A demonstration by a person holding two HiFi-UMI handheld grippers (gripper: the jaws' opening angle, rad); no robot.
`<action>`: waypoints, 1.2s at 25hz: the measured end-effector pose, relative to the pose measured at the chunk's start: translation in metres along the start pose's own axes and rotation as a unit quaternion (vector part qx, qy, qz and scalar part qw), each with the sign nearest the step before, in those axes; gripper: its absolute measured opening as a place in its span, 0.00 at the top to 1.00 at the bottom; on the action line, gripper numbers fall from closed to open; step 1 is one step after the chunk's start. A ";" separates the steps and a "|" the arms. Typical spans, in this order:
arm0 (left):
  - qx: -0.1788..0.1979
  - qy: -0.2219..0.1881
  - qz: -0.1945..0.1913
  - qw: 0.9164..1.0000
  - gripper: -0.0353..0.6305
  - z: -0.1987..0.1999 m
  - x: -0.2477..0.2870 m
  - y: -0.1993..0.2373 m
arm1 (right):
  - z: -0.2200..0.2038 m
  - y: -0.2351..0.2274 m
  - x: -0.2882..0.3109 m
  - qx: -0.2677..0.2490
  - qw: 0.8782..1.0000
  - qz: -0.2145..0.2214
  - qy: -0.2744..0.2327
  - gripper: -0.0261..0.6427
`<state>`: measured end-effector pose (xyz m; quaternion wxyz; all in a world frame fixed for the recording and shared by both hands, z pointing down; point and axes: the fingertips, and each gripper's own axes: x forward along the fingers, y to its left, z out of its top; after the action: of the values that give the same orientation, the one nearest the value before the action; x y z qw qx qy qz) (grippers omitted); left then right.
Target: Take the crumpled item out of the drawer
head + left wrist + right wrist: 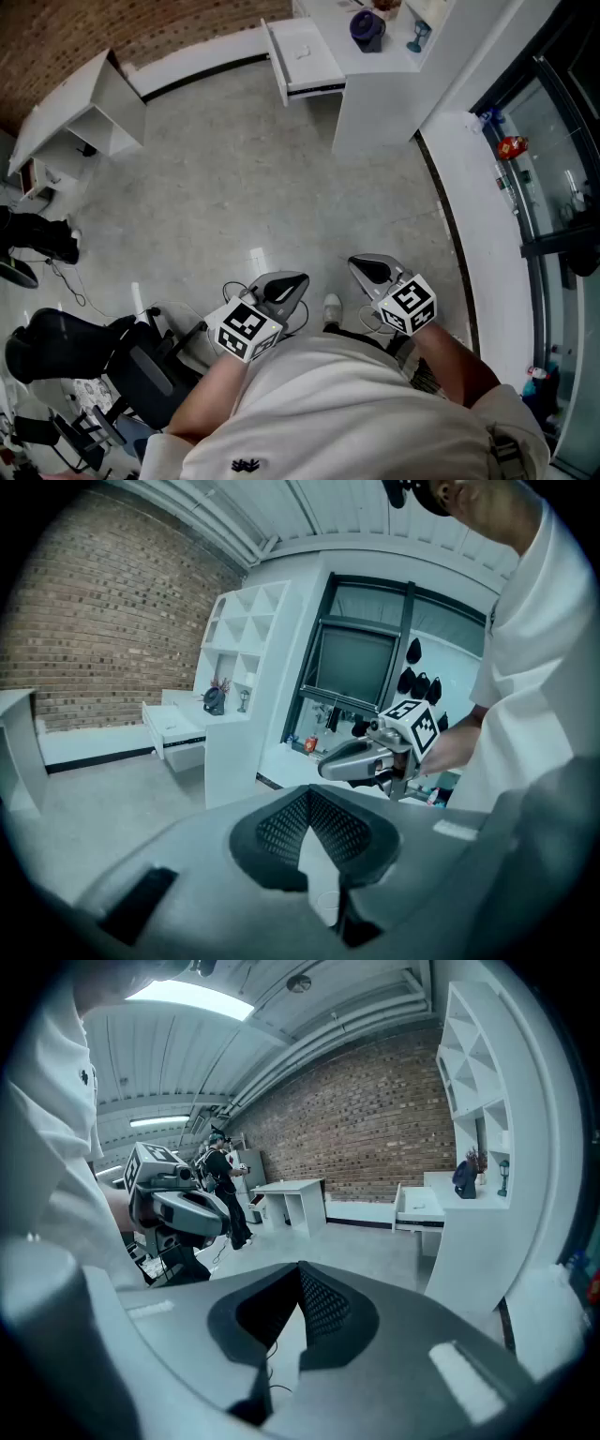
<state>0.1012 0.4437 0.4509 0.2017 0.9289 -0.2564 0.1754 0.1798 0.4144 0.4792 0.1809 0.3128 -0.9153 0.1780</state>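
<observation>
The white drawer (pixel 302 56) stands pulled open from a white cabinet (pixel 384 89) across the floor; it also shows in the left gripper view (pixel 173 728) and the right gripper view (pixel 419 1206). A faint pale speck lies in it, too small to make out. Both grippers hang close to my body, far from the drawer. My left gripper (pixel 286 284) (pixel 307 794) is shut with nothing between its jaws. My right gripper (pixel 370 270) (pixel 300 1269) is likewise shut and empty. Each gripper shows in the other's view: the right gripper (pixel 352 759), the left gripper (pixel 192 1211).
A dark vase (pixel 367 28) and a blue goblet (pixel 418 36) stand on the cabinet top. A white desk (pixel 80 108) sits at the left by the brick wall. Black office chairs (pixel 56 347) and cables crowd my left. A glass wall (pixel 553 187) runs along the right. A person (pixel 220 1171) stands far off.
</observation>
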 end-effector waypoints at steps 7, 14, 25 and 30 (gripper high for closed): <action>-0.004 0.000 0.016 1.000 0.94 0.017 0.056 -0.026 | -0.011 -0.062 -0.035 -0.008 1.000 0.006 0.000 0.94; -0.005 0.008 0.020 1.000 0.94 0.031 0.078 -0.017 | 0.000 -0.110 -0.027 0.002 1.000 0.013 -0.005 0.91; 0.002 -0.004 -0.010 1.000 0.94 0.070 0.100 0.100 | 0.060 -0.202 0.053 0.006 0.997 -0.080 -0.010 0.52; 0.026 -0.008 -0.037 0.999 0.94 0.108 0.101 0.160 | 0.113 -0.236 0.099 -0.002 0.994 -0.105 -0.005 0.52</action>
<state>0.1196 0.2267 0.4471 0.1813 0.9442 -0.2187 0.1669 0.2316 0.1397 0.4751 0.1950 0.4080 -0.8784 0.1548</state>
